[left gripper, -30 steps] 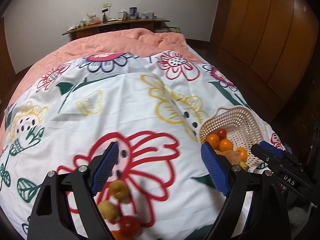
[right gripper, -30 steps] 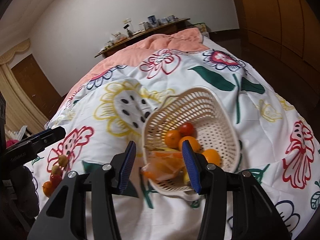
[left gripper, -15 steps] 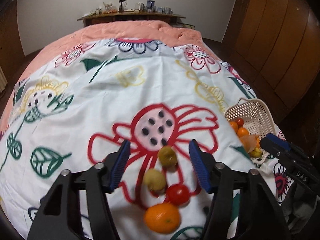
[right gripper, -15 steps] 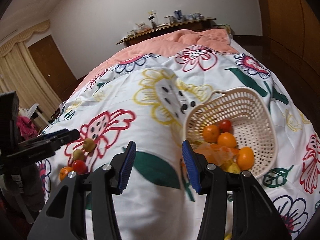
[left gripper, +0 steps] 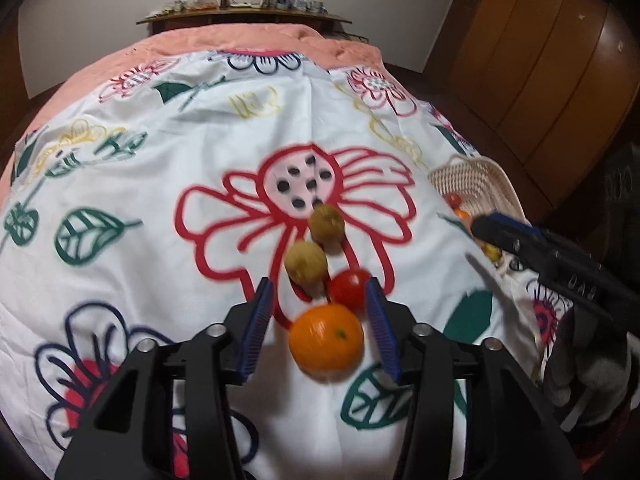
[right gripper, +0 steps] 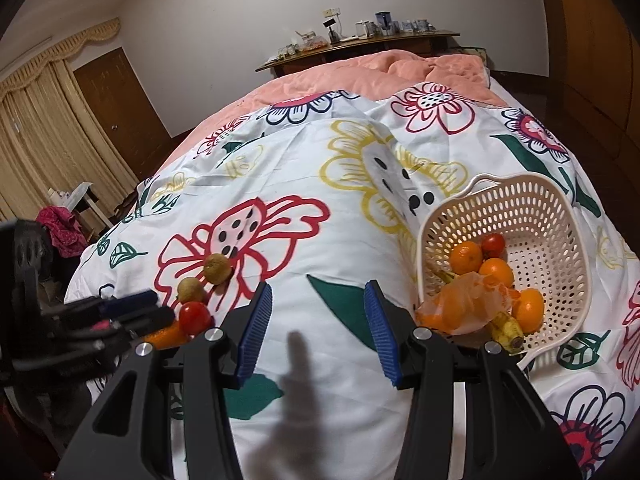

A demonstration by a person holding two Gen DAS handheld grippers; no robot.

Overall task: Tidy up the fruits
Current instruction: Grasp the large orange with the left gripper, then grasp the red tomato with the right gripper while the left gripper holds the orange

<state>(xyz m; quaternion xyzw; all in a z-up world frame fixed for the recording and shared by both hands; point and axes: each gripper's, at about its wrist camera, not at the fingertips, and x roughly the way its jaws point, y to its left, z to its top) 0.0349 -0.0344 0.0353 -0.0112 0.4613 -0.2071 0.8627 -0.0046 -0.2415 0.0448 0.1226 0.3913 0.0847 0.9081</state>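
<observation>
On the flowered bedspread (left gripper: 160,160) lie two brownish kiwis (left gripper: 327,224) (left gripper: 306,262), a red tomato (left gripper: 348,288) and an orange (left gripper: 326,338) in a tight group. My left gripper (left gripper: 318,292) points down over them with its jaws closing. The orange sits between the blue pads, with a gap still showing on its left side. My right gripper (right gripper: 318,288) stands open over bare bedspread, with nothing between its fingers. To its right a white perforated basket (right gripper: 556,216) holds oranges, a tomato, a banana and an orange bag.
The right gripper's tip (left gripper: 492,224), held by a gloved hand (left gripper: 592,380), reaches in from the right beside the basket (left gripper: 468,176). A pink quilt (right gripper: 400,68) covers the far bed. Beyond are a cluttered shelf (right gripper: 360,40), a wooden wardrobe (left gripper: 540,60) and curtains (right gripper: 40,128).
My left gripper came forward and down over the loose fruit, and its jaws narrowed around the orange. My right gripper swung left, away from the basket, its jaw width unchanged.
</observation>
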